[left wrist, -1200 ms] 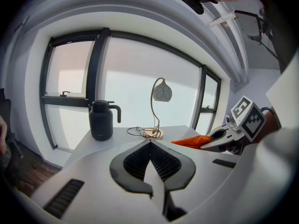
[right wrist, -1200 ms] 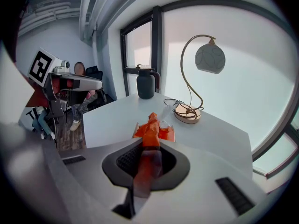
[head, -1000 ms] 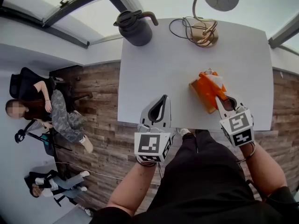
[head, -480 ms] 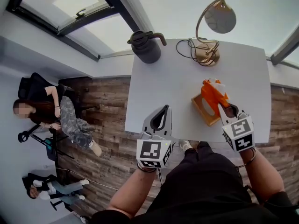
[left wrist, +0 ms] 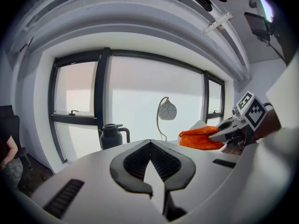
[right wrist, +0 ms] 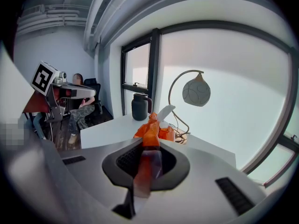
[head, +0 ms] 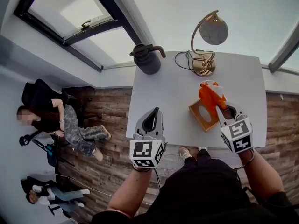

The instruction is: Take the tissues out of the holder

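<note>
The right gripper [head: 218, 106] has its jaws pinched on an orange tissue [head: 209, 96], and the right gripper view shows the strip of tissue [right wrist: 150, 129] pressed between the dark pads and bunching up just past the tips, with a small white piece sticking out of the bunch. From the head view the tissue stretches from those jaws up over the far right side of the wooden holder [head: 195, 110], a small box with an oval opening in its top that sits on the white table [head: 163, 92] near the right front edge. Whether the far end of the tissue is still tucked in the holder cannot be told. The left gripper [head: 154, 112] is held over the table's front edge, well apart from the holder, and the left gripper view shows its jaws [left wrist: 149, 142] pressed together at the tips with nothing between them; the orange tissue [left wrist: 201, 138] and the other gripper appear off to its right. At the back of the table stand a brass lamp [head: 212, 31] with a round shade and a coiled cord at its base, and a dark jug [head: 147, 62] at the far left corner. Beside the table lies a wooden floor [head: 107, 106], where a person [head: 70, 125] sits in a chair by the window wall.
</note>
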{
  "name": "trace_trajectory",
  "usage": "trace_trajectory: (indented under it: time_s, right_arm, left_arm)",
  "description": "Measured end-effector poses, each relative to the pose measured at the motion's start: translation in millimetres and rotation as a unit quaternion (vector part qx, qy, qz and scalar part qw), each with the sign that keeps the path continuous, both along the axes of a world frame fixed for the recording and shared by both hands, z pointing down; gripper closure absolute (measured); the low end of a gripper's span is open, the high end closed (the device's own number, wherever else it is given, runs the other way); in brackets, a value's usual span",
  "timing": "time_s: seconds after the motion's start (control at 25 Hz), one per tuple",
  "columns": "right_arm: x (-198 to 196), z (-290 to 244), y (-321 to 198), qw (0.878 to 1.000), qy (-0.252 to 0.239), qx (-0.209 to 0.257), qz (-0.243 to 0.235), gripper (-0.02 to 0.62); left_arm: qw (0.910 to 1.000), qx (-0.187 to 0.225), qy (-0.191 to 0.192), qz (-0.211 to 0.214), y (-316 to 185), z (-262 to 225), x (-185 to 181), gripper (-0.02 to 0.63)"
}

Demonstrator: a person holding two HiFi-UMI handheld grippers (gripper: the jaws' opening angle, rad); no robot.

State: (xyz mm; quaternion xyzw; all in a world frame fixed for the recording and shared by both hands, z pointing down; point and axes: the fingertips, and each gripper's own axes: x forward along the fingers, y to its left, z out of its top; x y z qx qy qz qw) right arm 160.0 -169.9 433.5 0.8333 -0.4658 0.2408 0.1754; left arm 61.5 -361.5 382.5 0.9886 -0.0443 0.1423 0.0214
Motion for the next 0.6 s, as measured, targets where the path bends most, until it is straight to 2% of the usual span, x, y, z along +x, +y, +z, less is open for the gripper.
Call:
trace_trajectory:
  time_s: [0.2, 0.6]
  right_arm:
    - [-2.2, -12.8, 3.0, 1.000, 0.009, 0.011, -0.001, 0.572]
    - [15.0, -48.5, 5.1, 0.999, 0.040, 0.034, 0.008, 0.572]
  left_arm:
    - [0.9999, 0.002, 0.011, 0.005, 12.3, -11.7, -0.9, 0.601]
    - [0.9986, 0.016, 0.049, -0.010, 2.2, -54.1, 3.7, 0.601]
